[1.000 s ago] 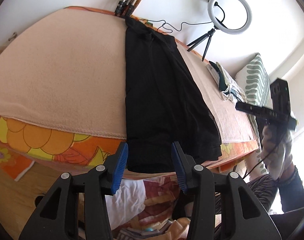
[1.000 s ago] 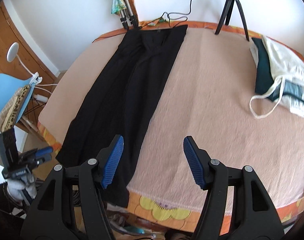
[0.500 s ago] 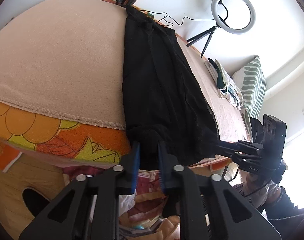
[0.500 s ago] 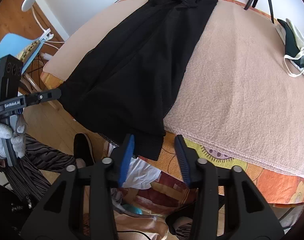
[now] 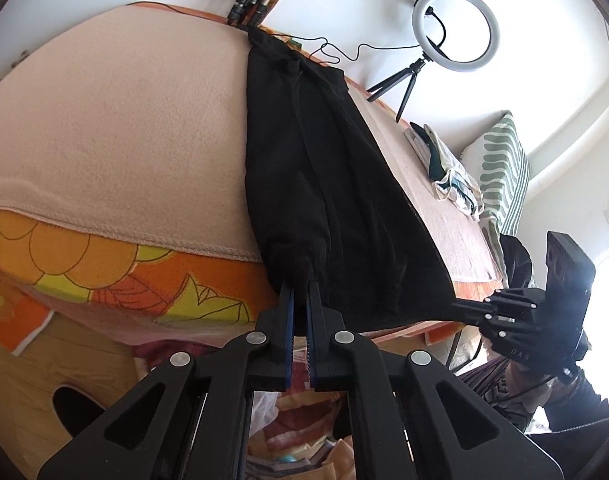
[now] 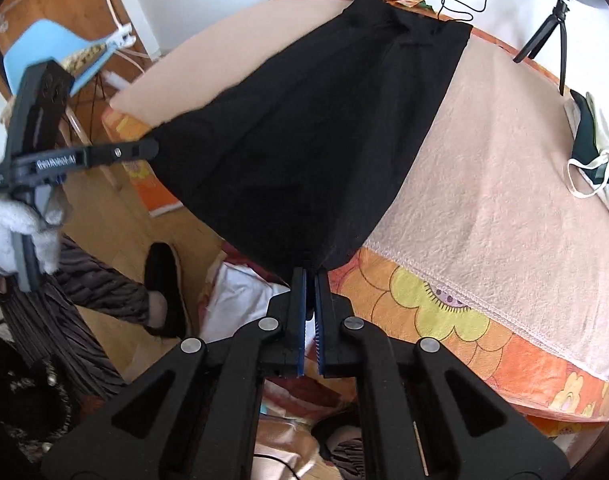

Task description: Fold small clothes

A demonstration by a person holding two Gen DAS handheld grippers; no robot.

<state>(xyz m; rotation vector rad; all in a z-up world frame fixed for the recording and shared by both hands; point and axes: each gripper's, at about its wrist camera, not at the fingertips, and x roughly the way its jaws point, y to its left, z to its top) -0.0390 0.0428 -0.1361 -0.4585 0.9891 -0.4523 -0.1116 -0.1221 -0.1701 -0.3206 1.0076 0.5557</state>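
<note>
A long black garment lies lengthwise on the pink blanket over the table, its near hem hanging past the front edge. My left gripper is shut on one near corner of the hem. My right gripper is shut on the other near corner of the garment. The hem is stretched taut between them. The right gripper also shows in the left wrist view, and the left gripper in the right wrist view.
A ring light on a tripod stands at the far edge. Folded clothes lie at the right of the blanket. An orange floral cloth hangs over the table's front. A blue chair stands left. A foot is on the floor.
Both grippers moved down to the hanging hem and shut on its two corners. They have pulled the hem outward, so the garment is stretched wider at the near end.
</note>
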